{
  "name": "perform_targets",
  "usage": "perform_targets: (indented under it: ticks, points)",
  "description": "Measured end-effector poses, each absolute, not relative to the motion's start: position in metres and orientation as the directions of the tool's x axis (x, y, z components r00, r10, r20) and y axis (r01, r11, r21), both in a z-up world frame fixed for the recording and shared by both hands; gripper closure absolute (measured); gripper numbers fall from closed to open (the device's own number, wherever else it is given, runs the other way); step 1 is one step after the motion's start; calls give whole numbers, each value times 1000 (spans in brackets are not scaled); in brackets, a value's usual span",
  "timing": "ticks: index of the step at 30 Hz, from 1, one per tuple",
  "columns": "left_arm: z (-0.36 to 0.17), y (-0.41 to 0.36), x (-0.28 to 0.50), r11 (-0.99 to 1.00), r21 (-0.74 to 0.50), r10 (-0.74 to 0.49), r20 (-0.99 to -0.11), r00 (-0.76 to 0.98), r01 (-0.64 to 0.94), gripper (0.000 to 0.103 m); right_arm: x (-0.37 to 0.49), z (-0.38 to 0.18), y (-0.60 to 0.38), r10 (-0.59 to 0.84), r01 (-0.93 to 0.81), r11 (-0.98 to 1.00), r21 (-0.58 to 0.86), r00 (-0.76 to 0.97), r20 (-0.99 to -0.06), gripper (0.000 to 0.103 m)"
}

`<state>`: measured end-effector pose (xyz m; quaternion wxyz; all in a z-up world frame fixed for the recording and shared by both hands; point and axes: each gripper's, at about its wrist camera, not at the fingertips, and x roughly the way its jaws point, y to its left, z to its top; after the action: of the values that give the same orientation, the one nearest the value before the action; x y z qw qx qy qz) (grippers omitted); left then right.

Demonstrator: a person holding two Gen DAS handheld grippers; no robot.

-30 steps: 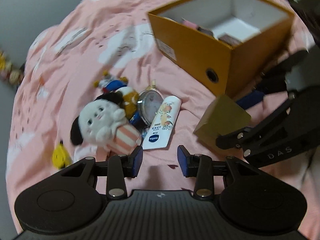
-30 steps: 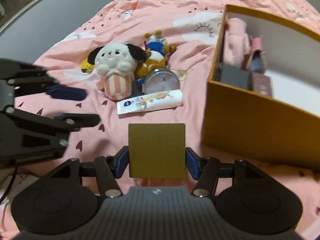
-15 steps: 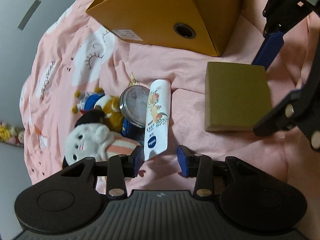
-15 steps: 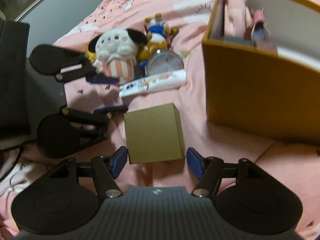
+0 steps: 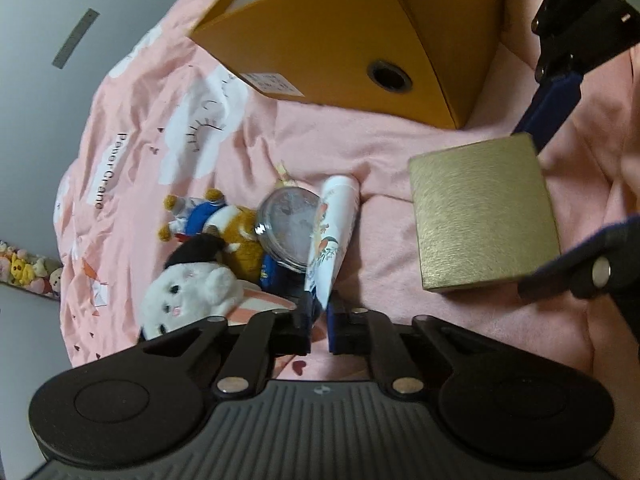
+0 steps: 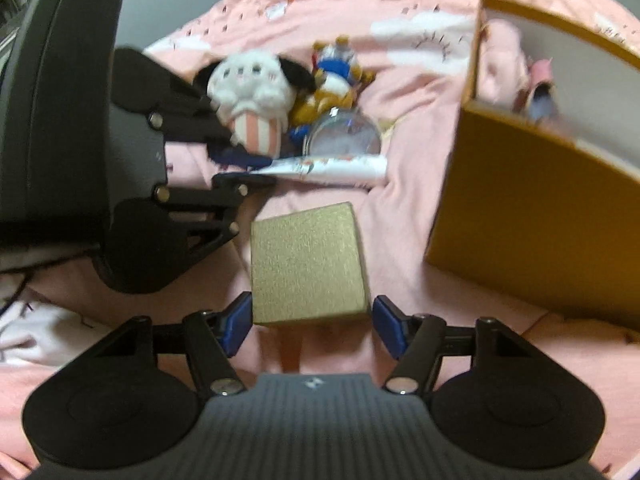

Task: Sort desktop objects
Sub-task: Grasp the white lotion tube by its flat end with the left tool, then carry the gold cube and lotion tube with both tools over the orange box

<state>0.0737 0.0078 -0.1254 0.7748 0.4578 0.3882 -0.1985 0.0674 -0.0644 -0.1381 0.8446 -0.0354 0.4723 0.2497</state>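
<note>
My left gripper is shut on the near end of a white cream tube, which lies on the pink bedspread; the tube also shows in the right wrist view. My right gripper is open and empty, its fingers on either side of the near end of a gold box that rests on the bedspread. The gold box also shows in the left wrist view. An orange storage box holding several items stands to the right; it also shows in the left wrist view.
A white plush dog, a small brown and blue plush and a round alarm clock lie beside the tube. The pink bedspread ends at a grey wall on the left.
My right gripper let go of the gold box, which now lies on the bedspread. My left gripper moved down onto the tube's end and closed on it.
</note>
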Motion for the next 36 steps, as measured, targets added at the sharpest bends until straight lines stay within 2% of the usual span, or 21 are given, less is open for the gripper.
perform_targets:
  ticks: [6, 7, 8, 12, 15, 17, 21, 24, 28, 31, 36]
  points:
    - [-89, 13, 69, 623, 484, -29, -771, 636, 615, 100, 64, -114, -76, 399, -448, 878, 168, 492, -774, 40]
    - [-83, 13, 69, 642, 466, -41, -772, 635, 609, 101, 65, -110, -79, 400, -444, 880, 169, 502, -767, 69]
    - [-75, 14, 67, 662, 444, -57, -773, 632, 603, 101, 66, -107, -81, 404, -444, 879, 174, 502, -765, 82]
    - [-45, 17, 61, 726, 369, -105, -775, 623, 581, 102, 76, -105, -85, 374, -421, 894, 154, 512, -773, 76]
    - [-26, 22, 58, 764, 315, -129, -780, 612, 563, 102, 80, -113, -92, 383, -390, 899, 201, 474, -793, 65]
    - [-15, 24, 55, 788, 271, -149, -788, 597, 554, 102, 77, -115, -99, 387, -358, 905, 230, 469, -794, 52]
    - [-3, 29, 49, 822, 150, -215, -811, 544, 549, 102, 78, -115, -118, 394, -252, 917, 308, 463, -794, 41]
    - [-5, 28, 46, 830, 84, -249, -828, 502, 551, 102, 90, -125, -135, 433, -125, 898, 421, 408, -804, 40]
    - [-16, 26, 45, 839, 61, -243, -847, 472, 541, 102, 105, -149, -154, 512, 72, 828, 556, 308, -802, 37]
    - [-25, 26, 46, 846, 68, -223, -855, 468, 528, 102, 111, -169, -159, 556, 202, 774, 600, 236, -797, 36]
    - [-32, 27, 47, 850, 63, -216, -864, 454, 523, 100, 117, -185, -160, 593, 275, 734, 621, 185, -784, 40]
